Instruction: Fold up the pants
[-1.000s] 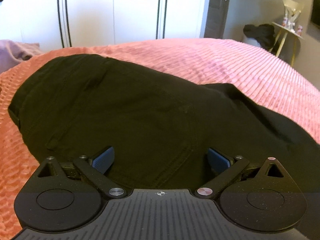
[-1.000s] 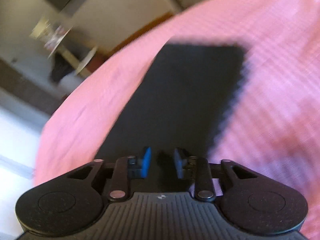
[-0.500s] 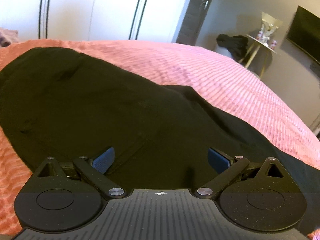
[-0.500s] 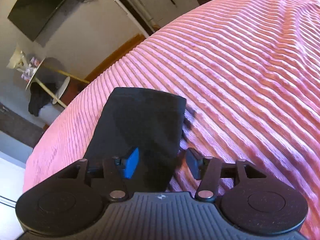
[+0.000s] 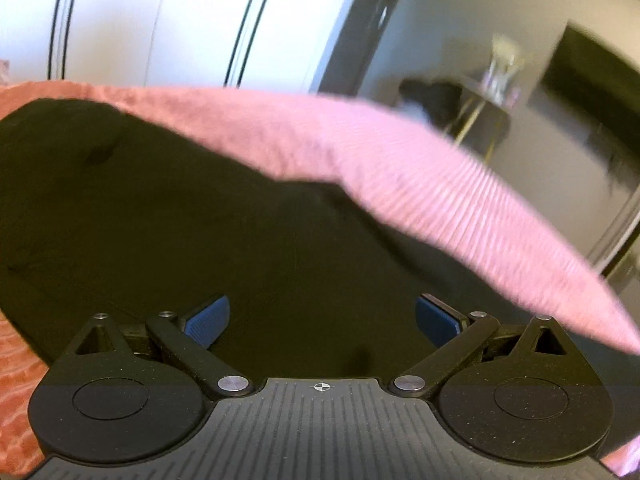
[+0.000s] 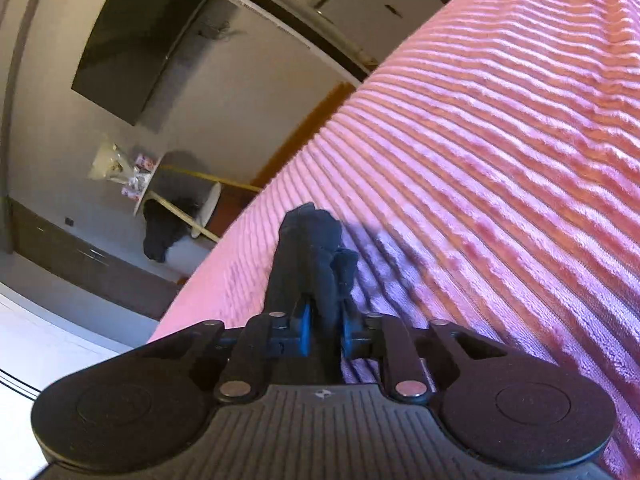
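Bunched pants [image 6: 316, 248] hem pinched in just-closed right hand-held gripper [image 6: 324, 330], left hand-held gripper [image 5: 322, 318] spread above.

We see black pants [image 5: 168, 216] lying spread out on the pink bed [image 5: 440, 184], with the wide top part flat and smooth. Far down at the leg end [image 6: 316, 248], the cloth is bunched up and lifted off the bed, pinched between the blue fingers [image 6: 305, 330].

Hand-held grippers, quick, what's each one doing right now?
Left hand-held gripper: open wide over the black pants, gripping nothing.
Right hand-held gripper: just closed, pinching bunched pants fabric.
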The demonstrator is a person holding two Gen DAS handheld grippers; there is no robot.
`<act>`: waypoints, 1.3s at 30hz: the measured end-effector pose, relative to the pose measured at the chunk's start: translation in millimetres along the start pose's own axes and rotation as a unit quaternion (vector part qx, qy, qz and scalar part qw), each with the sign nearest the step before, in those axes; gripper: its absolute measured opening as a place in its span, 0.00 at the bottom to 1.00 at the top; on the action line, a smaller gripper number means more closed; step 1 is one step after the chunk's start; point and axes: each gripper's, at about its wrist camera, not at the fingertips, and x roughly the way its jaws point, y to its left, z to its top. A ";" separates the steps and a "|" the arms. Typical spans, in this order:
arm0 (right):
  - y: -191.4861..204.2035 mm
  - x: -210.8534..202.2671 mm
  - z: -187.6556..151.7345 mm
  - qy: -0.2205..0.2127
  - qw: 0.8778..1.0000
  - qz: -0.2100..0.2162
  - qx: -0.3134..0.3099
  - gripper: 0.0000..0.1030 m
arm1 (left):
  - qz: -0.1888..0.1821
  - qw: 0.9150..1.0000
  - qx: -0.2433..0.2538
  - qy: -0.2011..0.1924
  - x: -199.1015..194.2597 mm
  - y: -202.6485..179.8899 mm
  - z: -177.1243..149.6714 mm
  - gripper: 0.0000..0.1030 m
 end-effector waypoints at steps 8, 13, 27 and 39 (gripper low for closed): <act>2.8 15.0 0.9 0.001 1.000 -0.026 -0.003 0.16 | 0.060 0.995 0.076 0.032 18.0 -19.6 -8.8 0.99; 29.0 6.1 -0.8 -0.018 0.998 -0.034 -0.048 0.11 | 0.065 0.994 0.081 0.033 21.1 -23.2 -9.8 0.99; 214.2 -23.1 -154.8 0.093 0.905 0.193 -0.366 0.12 | 0.043 0.998 0.034 0.020 5.4 -6.2 -9.3 0.99; 214.1 13.0 -195.4 0.241 0.905 0.111 -0.334 0.60 | 0.022 0.999 0.000 0.024 2.8 6.4 1.4 0.99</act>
